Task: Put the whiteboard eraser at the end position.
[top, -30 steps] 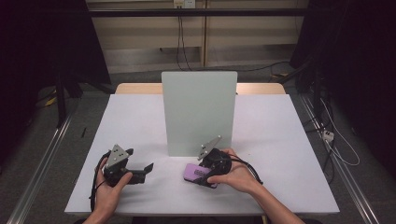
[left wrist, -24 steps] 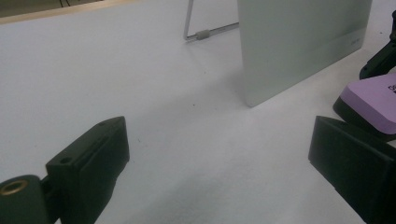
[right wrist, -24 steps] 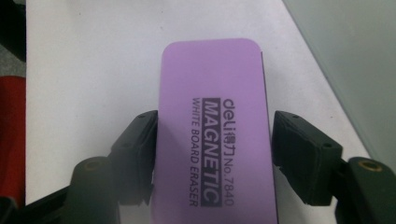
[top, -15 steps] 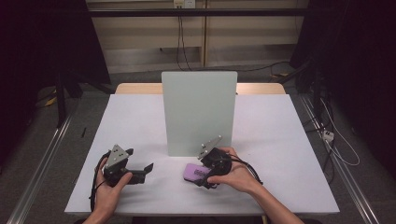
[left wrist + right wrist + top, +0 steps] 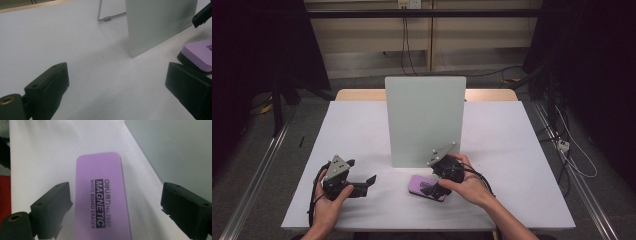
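Observation:
A purple whiteboard eraser (image 5: 417, 183) (image 5: 100, 195) lies flat on the white table (image 5: 512, 135), just in front of an upright pale whiteboard (image 5: 424, 120). My right gripper (image 5: 435, 188) (image 5: 116, 188) hovers over the eraser's near end. Its jaws have just been opening and now stand wide, with the eraser between them and a gap at each pad. My left gripper (image 5: 361, 171) (image 5: 117, 72) rests at the table's front left, open and holding nothing. From there the eraser (image 5: 200, 51) shows at the right edge.
The whiteboard (image 5: 160, 22) (image 5: 175, 150) stands on a wire foot (image 5: 110, 18) mid-table and blocks the space behind it. Bare table surface stretches to its left and right. The table's front edge is close to both hands.
The right gripper's jaws have spread apart over the eraser, which now lies loose on the table. The left hand has stayed where it was.

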### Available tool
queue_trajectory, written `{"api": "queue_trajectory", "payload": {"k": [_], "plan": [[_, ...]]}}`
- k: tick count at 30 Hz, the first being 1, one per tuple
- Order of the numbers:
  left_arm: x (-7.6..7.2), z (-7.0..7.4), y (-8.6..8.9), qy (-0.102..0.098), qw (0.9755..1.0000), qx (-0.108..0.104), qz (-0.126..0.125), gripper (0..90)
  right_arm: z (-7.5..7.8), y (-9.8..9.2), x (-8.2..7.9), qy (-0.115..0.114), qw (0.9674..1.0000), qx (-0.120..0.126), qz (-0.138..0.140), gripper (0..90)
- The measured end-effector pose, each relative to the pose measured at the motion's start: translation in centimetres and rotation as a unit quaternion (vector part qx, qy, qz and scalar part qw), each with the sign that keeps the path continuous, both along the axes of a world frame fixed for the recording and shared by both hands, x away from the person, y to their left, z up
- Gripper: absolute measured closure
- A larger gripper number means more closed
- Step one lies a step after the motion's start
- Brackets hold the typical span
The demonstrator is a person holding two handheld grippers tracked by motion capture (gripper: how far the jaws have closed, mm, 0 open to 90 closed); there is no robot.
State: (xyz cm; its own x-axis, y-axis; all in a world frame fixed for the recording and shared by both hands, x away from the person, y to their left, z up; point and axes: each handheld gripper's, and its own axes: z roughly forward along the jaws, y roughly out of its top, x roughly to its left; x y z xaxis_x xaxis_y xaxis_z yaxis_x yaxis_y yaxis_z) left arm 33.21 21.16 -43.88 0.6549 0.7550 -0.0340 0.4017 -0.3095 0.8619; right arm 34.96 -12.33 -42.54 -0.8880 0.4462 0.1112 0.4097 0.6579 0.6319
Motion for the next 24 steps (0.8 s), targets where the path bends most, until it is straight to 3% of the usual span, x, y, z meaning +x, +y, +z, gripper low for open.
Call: {"api": "queue_trajectory", "payload": {"k": [7, 14, 18, 24], "plan": [[0.1, 0.0, 0.0, 0.002, 1.0000, 0.001, 0.001, 5.0, 0.7, -0.6, -0.1, -0.014, 0.9998, 0.007, -0.008, 8.3], [0.0, 0.0, 0.0, 0.003, 1.0000, -0.001, 0.003, 4.9, 1.0, -1.5, 0.2, -0.030, 0.9979, 0.019, -0.054, 8.5], [0.1, 0.1, 0.1, 0.000, 1.0000, -0.002, 0.005, 4.9, 1.0, -2.1, -0.1, -0.043, 0.9948, 0.030, -0.087, 8.1], [0.1, 0.1, 0.1, 0.001, 1.0000, -0.003, 0.004, 4.9, 1.1, -3.4, -0.5, -0.062, 0.9874, 0.063, -0.131, 7.9]]}}
